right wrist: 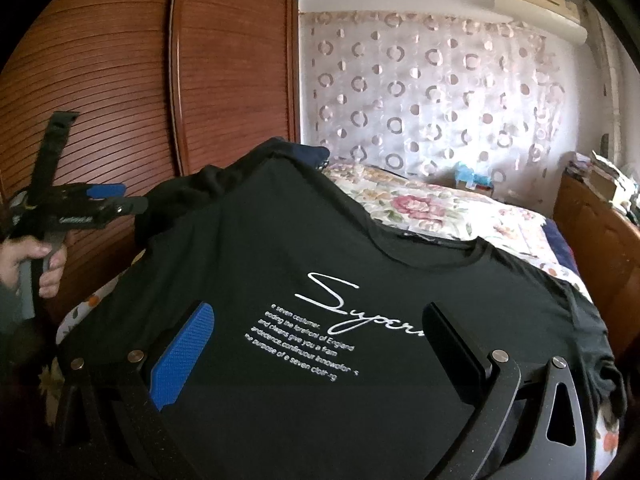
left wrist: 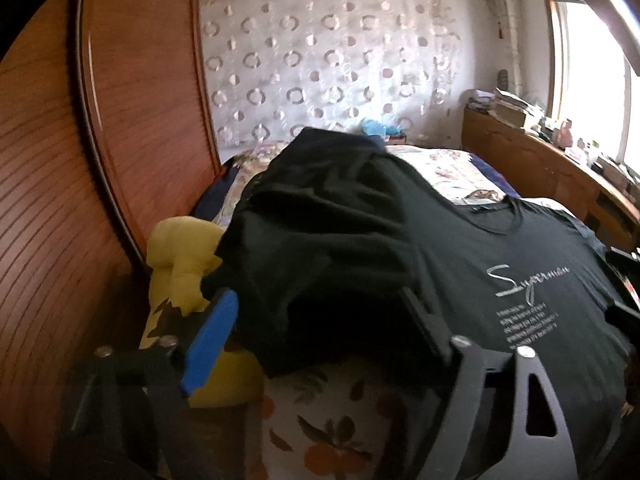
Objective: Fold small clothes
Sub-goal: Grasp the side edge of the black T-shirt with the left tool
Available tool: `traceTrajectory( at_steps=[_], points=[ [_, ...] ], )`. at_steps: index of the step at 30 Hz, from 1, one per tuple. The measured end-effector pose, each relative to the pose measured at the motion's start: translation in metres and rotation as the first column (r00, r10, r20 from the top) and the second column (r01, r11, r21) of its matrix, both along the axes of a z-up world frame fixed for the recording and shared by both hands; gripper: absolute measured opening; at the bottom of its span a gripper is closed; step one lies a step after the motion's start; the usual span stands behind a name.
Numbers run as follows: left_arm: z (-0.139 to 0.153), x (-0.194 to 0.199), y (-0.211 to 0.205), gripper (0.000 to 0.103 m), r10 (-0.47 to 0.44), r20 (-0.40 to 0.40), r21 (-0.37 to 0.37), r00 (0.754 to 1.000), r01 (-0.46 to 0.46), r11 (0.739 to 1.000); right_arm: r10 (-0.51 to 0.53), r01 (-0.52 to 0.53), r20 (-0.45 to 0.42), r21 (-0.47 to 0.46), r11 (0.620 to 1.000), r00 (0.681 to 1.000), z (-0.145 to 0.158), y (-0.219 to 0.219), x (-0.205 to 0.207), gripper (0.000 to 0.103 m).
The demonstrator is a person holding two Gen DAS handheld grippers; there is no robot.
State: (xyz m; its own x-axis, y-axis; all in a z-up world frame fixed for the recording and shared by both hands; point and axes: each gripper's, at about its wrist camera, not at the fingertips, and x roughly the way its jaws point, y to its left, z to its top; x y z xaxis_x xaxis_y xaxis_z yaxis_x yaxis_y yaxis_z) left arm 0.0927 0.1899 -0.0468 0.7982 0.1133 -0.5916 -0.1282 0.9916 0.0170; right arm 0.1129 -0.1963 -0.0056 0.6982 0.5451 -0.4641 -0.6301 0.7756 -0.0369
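Observation:
A black T-shirt (right wrist: pixel 280 264) with white "Super..." script lies face up on the floral bed (right wrist: pixel 432 208). Its left side and sleeve are bunched up in a heap (left wrist: pixel 332 216). My left gripper (left wrist: pixel 316 312) is open, its fingers wide apart just in front of the bunched edge; nothing is held. It also shows in the right wrist view (right wrist: pixel 120 200), by the shirt's left sleeve. My right gripper (right wrist: pixel 316 328) is open and empty, its fingers hovering over the printed chest. The blue pad (right wrist: pixel 180 356) is on its left finger.
A wooden louvred wardrobe (left wrist: pixel 80 160) stands close on the left. A yellow plush toy (left wrist: pixel 180 248) lies at the bed's left edge. A wooden cluttered shelf (left wrist: pixel 540 160) runs along the right. A circle-patterned curtain (right wrist: pixel 432 92) hangs behind the bed.

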Motion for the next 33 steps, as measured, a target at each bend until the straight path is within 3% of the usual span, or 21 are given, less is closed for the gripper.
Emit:
traceTrajectory(
  at_steps=[2, 11, 13, 15, 18, 27, 33],
  points=[
    [-0.002, 0.006, 0.007, 0.062, 0.002, -0.013, -0.027, 1.0, -0.003, 1.0, 0.005, -0.005, 0.002, -0.003, 1.0, 1.0, 0.002, 0.006, 0.004, 0.103],
    [-0.013, 0.045, 0.036, 0.052, 0.073, -0.076, -0.031, 0.994, -0.076, 0.997, 0.028, -0.028, 0.006, -0.003, 1.0, 1.0, -0.001, 0.011, -0.004, 0.103],
    [-0.016, 0.05, 0.041, 0.041, 0.074, -0.088, -0.04, 0.993, -0.078, 0.996, 0.029, -0.029, 0.005, -0.004, 1.0, 1.0, -0.001, 0.012, -0.005, 0.103],
    [-0.017, 0.05, 0.041, 0.02, 0.055, -0.091, -0.051, 0.994, -0.059, 0.997, 0.029, -0.029, 0.004, -0.002, 1.0, 1.0, -0.001, 0.012, -0.007, 0.103],
    [-0.013, 0.047, 0.037, 0.008, 0.047, -0.078, -0.006, 0.996, -0.047, 0.999, 0.025, -0.025, 0.005, -0.004, 1.0, 1.0, -0.001, 0.012, -0.007, 0.103],
    [0.017, 0.041, 0.02, 0.004, -0.007, -0.021, 0.028, 1.0, 0.008, 1.0, 0.012, -0.012, 0.007, -0.001, 1.0, 1.0, 0.001, 0.011, -0.008, 0.103],
    [0.055, 0.042, -0.017, 0.004, -0.096, 0.053, 0.045, 0.994, 0.094, 0.995, -0.015, 0.015, 0.008, 0.016, 1.0, 1.0, 0.003, 0.004, -0.001, 0.103]
  ],
)
